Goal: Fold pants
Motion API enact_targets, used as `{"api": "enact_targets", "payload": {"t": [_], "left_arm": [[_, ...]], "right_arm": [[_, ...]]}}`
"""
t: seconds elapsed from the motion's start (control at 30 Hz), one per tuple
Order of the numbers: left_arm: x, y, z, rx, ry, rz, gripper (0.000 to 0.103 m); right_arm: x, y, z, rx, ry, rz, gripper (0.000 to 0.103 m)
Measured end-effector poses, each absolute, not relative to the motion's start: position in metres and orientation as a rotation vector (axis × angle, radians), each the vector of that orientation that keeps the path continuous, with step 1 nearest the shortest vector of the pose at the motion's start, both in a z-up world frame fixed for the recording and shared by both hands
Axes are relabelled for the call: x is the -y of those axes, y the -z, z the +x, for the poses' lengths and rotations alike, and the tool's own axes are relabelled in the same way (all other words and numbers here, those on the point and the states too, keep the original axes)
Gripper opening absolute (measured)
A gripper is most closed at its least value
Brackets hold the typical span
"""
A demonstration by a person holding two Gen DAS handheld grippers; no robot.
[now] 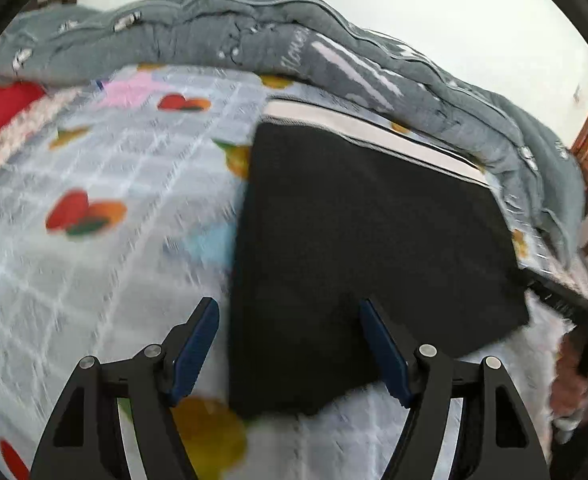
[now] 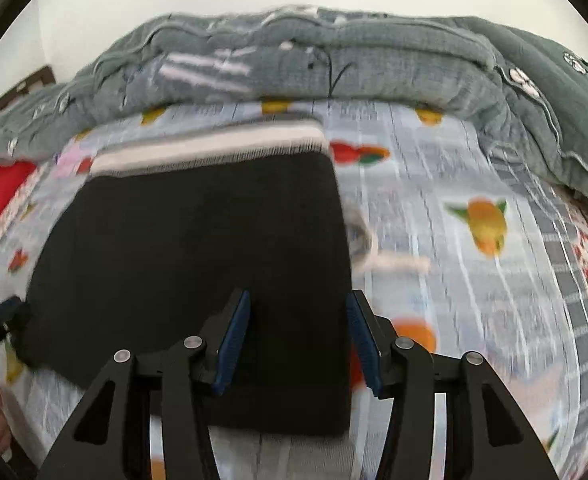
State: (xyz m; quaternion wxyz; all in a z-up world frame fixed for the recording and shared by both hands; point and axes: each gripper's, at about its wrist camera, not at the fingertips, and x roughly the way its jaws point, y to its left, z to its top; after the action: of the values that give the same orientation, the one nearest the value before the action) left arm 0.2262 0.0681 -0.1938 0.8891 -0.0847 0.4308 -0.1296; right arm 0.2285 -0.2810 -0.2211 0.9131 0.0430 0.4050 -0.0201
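Folded pants (image 1: 373, 240) on bed (image 1: 94, 184), waistband far from both tools.
Left tool (image 1: 290, 344) and right tool (image 2: 297, 336) released above near edge; free sheet at each outer side.

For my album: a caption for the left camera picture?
Open left gripper above folded black pants on a fruit-print sheet.

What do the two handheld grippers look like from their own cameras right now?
Both look alike. The left gripper and the right gripper each have matte black angular link arms with triangular cut-outs, round silver pivot pins, and two long fingers lined with dark blue ribbed pads. No cables or printed markings show. No sleeve is clearly visible in either view.
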Motion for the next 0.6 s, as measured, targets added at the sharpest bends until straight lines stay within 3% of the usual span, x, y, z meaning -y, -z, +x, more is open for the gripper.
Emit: {"api": "enact_targets", "payload": {"t": [0.13,0.4,0.6], "left_arm": [[-0.065,0.186,0.199,-0.877,0.251,-0.145,0.072],[-0.055,0.129,0.135,-0.778,0.219,-0.113,0.072],[-0.039,0.093,0.091,-0.697,0.181,-0.063,0.08]], "right_arm": [[0.28,0.22,0.195,-0.832,0.039,0.089,0.049],[0.294,0.159,0.118,-0.704,0.061,0.115,0.053],[0.294,0.13,0.07,-0.654,0.087,0.055,0.058]]}}
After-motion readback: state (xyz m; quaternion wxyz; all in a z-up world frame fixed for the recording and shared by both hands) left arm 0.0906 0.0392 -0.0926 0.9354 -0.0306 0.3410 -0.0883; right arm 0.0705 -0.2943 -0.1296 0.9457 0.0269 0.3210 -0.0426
